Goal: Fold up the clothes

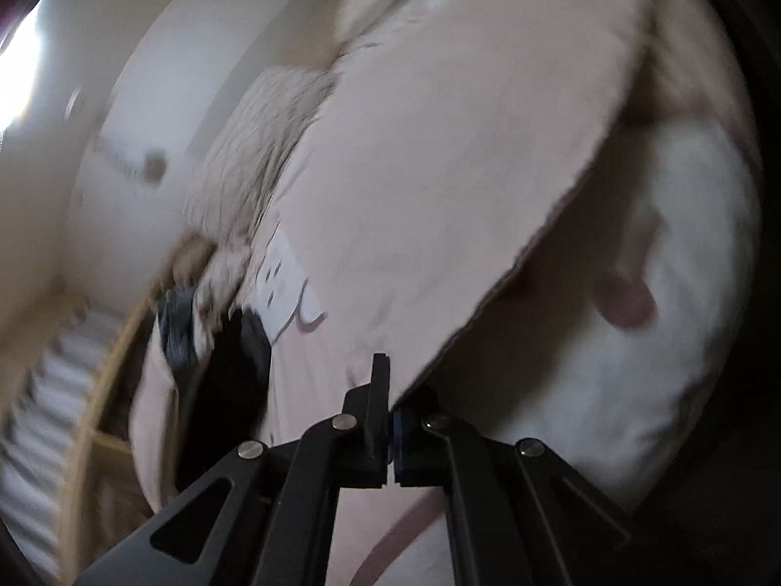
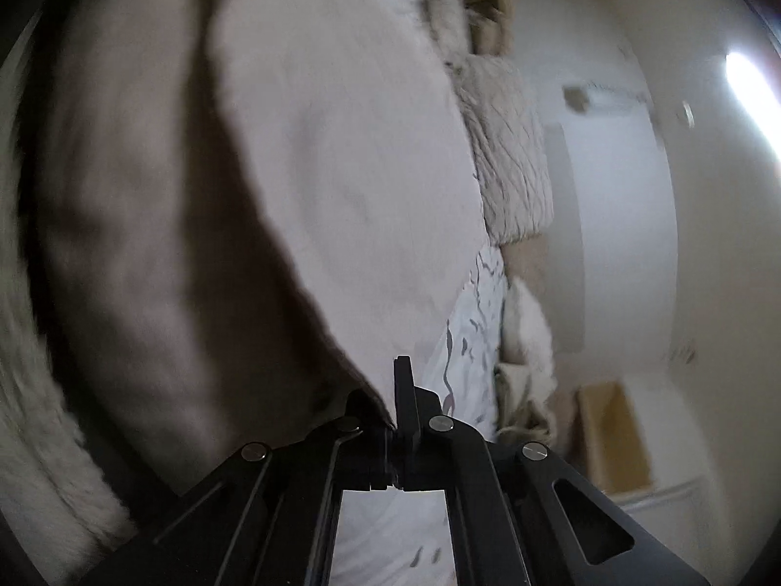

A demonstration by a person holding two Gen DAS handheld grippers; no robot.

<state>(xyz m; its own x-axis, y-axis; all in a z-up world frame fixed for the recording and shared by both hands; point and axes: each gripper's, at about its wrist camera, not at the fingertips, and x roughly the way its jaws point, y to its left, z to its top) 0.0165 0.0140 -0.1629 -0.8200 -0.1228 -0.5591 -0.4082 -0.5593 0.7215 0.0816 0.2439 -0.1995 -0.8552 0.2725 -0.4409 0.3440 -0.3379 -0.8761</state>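
A pale pink garment (image 1: 439, 156) hangs stretched in the air and fills most of the left wrist view. My left gripper (image 1: 390, 410) is shut on its lower edge. The same garment (image 2: 312, 156) fills the left and middle of the right wrist view. My right gripper (image 2: 394, 420) is shut on its corner. Both views are tilted and motion-blurred. A white layer (image 1: 683, 293) shows behind the garment's edge; I cannot tell whether it belongs to the garment.
A white sheet with grey marks (image 2: 476, 322) lies below. Cream fuzzy and quilted textiles (image 2: 512, 166) lie beside it. A wicker basket rim (image 1: 97, 390) holding dark clothing (image 1: 229, 376) is at lower left. A pale wall (image 2: 634, 224) stands beyond.
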